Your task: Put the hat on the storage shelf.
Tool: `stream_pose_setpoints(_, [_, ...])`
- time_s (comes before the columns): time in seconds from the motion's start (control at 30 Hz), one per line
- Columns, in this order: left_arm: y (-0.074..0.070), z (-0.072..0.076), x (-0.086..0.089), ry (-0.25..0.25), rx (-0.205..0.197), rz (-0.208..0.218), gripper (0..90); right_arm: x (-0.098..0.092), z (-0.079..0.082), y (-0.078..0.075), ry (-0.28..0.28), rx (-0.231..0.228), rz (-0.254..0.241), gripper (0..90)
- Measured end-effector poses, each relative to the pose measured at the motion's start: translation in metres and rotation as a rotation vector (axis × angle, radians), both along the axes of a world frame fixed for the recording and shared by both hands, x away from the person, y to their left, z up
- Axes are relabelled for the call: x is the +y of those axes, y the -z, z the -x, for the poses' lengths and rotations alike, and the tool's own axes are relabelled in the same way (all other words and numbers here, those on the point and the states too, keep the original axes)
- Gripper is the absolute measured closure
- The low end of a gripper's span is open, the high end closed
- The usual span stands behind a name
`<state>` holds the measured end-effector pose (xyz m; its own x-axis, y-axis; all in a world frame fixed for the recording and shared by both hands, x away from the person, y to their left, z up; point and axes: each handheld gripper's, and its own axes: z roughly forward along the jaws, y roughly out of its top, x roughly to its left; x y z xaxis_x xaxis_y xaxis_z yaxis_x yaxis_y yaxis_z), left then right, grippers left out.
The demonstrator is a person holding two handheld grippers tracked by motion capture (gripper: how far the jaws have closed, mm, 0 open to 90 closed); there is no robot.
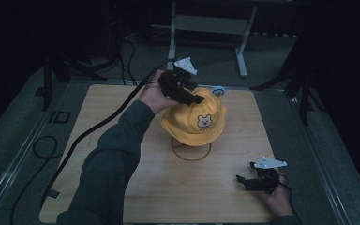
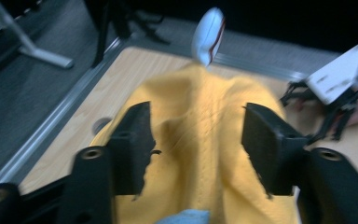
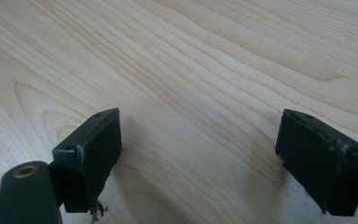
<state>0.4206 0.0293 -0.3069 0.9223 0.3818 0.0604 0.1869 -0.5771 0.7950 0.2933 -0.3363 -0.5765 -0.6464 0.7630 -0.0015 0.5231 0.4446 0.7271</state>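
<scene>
Black jaws of the left gripper stand wide apart over the crown of the yellow hat; the pads flank the fabric without pressing on it, so nothing is held. From above, this gripper sits at the hat's rear top. A white and blue ear tab stands up at the crown's far edge. The hat, bearing a bear face, rests on a wire stand at the centre of the wooden table. Right gripper sits low over bare wood near the right front corner, jaws wide open and empty.
</scene>
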Motion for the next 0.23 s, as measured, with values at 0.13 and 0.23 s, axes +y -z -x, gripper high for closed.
stream_pose_setpoints(0.13, [-0.006,0.000,0.008,-0.007,0.000,0.037,35.3,0.000,0.000,0.000,0.000,0.000,0.000,14.2])
stream_pose_setpoints(0.23, [-0.009,0.002,0.016,-0.037,-0.011,0.051,31.4,0.000,0.000,0.000,0.000,0.000,0.000,14.2])
